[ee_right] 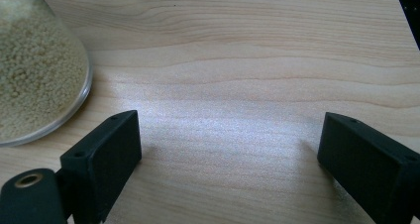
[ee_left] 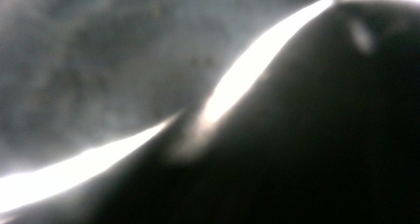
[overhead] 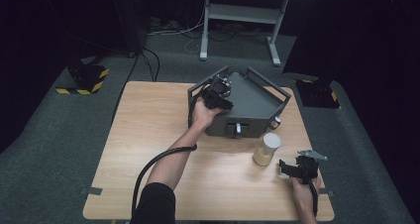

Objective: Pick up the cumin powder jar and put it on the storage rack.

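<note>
On the desk, the left hand-held gripper is up at the dark grey metal box, at about eleven o'clock from the desk's middle, pressed against the box's left rim. Its own view is a close blur of grey and glare, so I cannot tell whether its jaws grip anything. The right hand-held gripper rests low near the desk's five o'clock corner, jaws spread wide with bare wood between them. The clear jar of pale grains stands just beside it, at about ten o'clock from its jaws, untouched. By my judgement the work on the box is under way, while the jar is not yet picked up.
</note>
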The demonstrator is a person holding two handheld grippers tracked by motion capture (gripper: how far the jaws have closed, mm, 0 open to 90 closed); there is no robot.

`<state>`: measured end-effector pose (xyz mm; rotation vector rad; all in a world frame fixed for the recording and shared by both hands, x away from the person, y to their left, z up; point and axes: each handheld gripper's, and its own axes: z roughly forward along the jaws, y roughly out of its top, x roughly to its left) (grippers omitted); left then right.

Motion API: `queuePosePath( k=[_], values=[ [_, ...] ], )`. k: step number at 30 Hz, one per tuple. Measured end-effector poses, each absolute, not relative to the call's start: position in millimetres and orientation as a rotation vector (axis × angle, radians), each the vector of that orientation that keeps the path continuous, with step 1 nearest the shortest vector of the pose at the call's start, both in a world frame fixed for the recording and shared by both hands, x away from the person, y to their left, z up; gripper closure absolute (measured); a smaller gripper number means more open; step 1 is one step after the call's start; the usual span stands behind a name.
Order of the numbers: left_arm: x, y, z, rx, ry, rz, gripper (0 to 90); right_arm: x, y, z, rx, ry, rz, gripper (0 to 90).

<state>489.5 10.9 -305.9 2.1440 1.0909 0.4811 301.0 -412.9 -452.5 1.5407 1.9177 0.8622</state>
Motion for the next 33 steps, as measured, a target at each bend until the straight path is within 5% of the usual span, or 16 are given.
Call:
queuePosePath(
  k=[9, 33],
  values=[
    [480, 33, -311, 2.086, 1.103, 0.415, 12.4, 301, -413, -453, 1.535, 1.921, 0.864, 9.1],
    [416, 64, -311, 2.045, 1.05, 0.464, 7.6, 301, -414, -453, 1.545, 1.912, 0.865, 9.6]
  ],
)
